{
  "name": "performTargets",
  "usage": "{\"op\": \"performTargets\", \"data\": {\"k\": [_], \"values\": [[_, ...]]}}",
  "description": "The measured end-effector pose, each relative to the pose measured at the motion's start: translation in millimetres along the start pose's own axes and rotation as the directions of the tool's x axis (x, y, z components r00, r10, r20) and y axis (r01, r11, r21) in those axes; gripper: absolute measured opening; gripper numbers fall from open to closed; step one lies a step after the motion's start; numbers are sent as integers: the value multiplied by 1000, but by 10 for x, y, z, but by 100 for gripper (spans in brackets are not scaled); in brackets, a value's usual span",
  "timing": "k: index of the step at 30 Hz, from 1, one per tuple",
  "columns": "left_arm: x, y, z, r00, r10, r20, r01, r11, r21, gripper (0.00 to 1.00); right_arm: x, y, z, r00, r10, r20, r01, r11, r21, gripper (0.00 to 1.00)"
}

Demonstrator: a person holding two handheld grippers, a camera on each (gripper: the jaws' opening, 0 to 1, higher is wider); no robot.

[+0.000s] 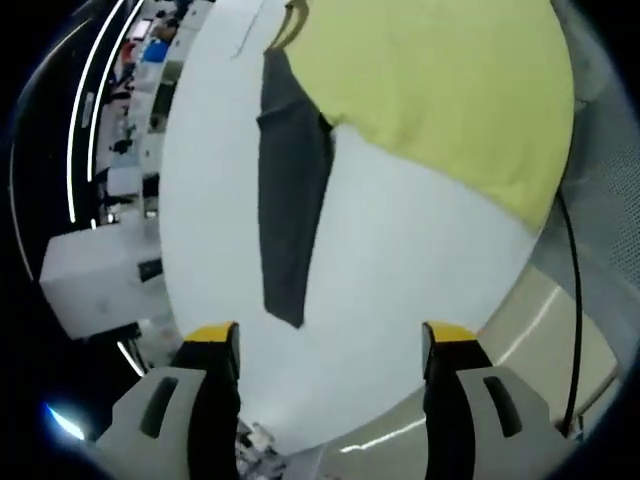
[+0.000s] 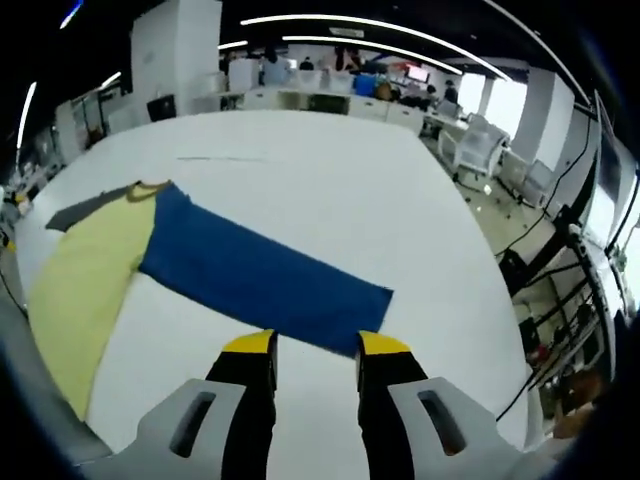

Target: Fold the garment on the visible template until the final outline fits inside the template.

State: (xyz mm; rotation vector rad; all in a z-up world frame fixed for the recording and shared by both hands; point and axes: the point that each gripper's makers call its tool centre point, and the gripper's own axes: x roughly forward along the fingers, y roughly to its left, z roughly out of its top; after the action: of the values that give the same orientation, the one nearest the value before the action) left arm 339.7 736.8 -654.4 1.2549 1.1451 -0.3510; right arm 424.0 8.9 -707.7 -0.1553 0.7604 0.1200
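Observation:
A yellow garment (image 1: 440,90) lies flat on the white table (image 1: 400,280), its collar (image 1: 290,20) at the far end. A long dark grey strip (image 1: 290,190) runs out from under its edge beside the collar. In the right gripper view the yellow garment (image 2: 85,285) sits at the left, the grey strip (image 2: 85,208) beyond it, and a long blue rectangular panel (image 2: 265,275) stretches from the collar (image 2: 148,189) toward me. My left gripper (image 1: 330,340) is open wide above bare table, short of the grey strip. My right gripper (image 2: 317,345) is open, its tips just before the blue panel's near edge.
The table's rounded edge (image 1: 500,320) curves close to the left gripper, with floor below it. A black cable (image 1: 575,300) hangs at the right. Desks, chairs (image 2: 480,150) and people stand beyond the table's far side.

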Motion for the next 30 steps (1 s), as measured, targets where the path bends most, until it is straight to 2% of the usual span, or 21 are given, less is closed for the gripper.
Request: {"op": "performTargets", "data": {"k": [4, 6, 12, 13, 16, 18, 20, 21, 26, 30], "values": [[-11, -57, -26, 1000, -7, -15, 7, 1000, 7, 70, 183, -210, 42, 999, -29, -26, 30, 999, 30, 29], [-29, -81, -19, 1000, -11, -16, 11, 1000, -1, 70, 174, -235, 30, 999, -46, -27, 47, 998, 48, 29], [-188, -104, 115, 1000, 4, 20, -3, 1000, -15, 71, 474, -507, -6, 996, -47, -74, 52, 995, 80, 29], [-206, -108, 135, 1000, 5, 26, -4, 1000, -16, 71, 428, -478, -72, 996, -49, -76, 55, 996, 77, 28], [-265, -117, 206, 998, 5, 60, -3, 999, -37, 73, 481, -524, -124, 995, -60, -84, 68, 994, 89, 28], [-325, -114, 220, 997, 7, 73, -1, 997, -76, 74, 600, -613, -102, 994, -70, -83, 78, 992, 100, 28], [-368, -122, 241, 996, 8, 92, 1, 995, -104, 77, 592, -547, -101, 994, -58, -89, 69, 990, 125, 29], [-389, -126, 254, 995, 11, 101, 0, 994, -111, 79, 666, -565, -86, 995, -49, -89, 60, 990, 129, 29], [-529, -159, 317, 989, 3, 148, 17, 990, -139, 83, 742, -581, -89, 993, -48, -108, 61, 992, 112, 28], [-672, -159, 446, 971, -1, 240, 49, 980, -190, 90, 772, -602, -114, 992, -43, -120, 57, 992, 111, 28]]}}
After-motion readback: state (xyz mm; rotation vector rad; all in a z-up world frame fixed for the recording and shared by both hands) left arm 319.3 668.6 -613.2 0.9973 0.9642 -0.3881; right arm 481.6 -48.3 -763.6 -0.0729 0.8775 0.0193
